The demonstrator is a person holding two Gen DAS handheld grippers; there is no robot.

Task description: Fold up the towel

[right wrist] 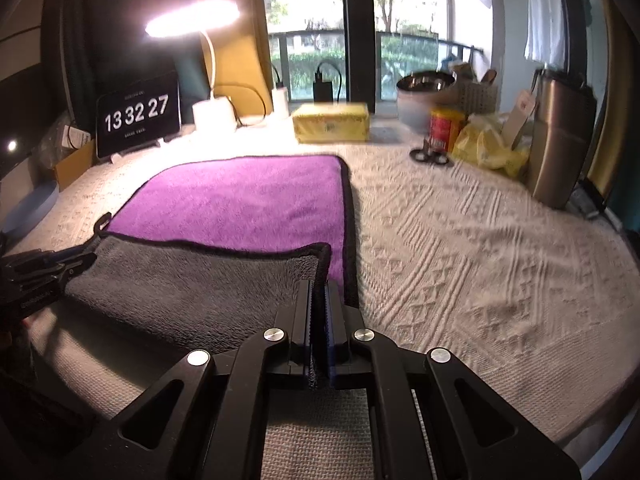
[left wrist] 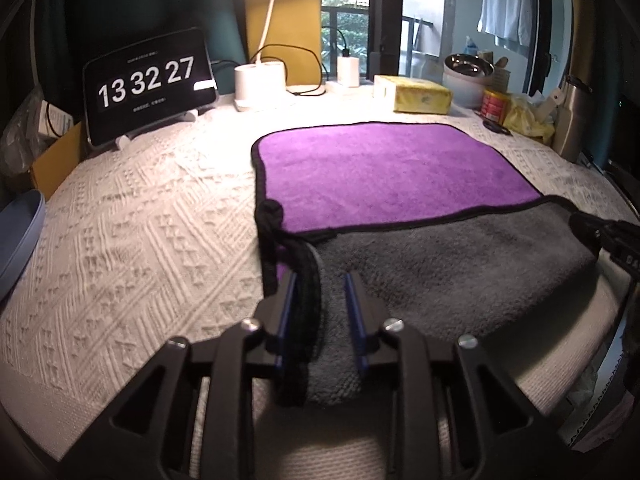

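White textured tablecloth [left wrist: 140, 220] covered the whole table. The towel [left wrist: 380, 176] lay center-table, purple face up, with its near edge turned over toward the far side so the grey back [right wrist: 192, 280] showed as a band across the near part; black hem all round. Left gripper [left wrist: 320, 292] sat at the near-left corner of that flap: jaws parted with a clear gap, hem and grey cloth lying between them, only the left blue pad looked to touch fabric, so not clamped. Right gripper [right wrist: 319, 296] was at the near-right corner of the flap, jaws pinched nearly together on the black hem, holding it. Each gripper showed at the edge of the other's view. Far left: tablet clock [left wrist: 150, 84] reading 13 32 27, lit desk lamp [right wrist: 192, 20] on a white base just right of it. Far center: yellow pack [right wrist: 330, 122]. Far right: steel bowl [right wrist: 426, 80], red can [right wrist: 442, 128], yellow bag [right wrist: 488, 146], metal flask [right wrist: 558, 140]. Small black scissors [right wrist: 430, 156] lay near the can.
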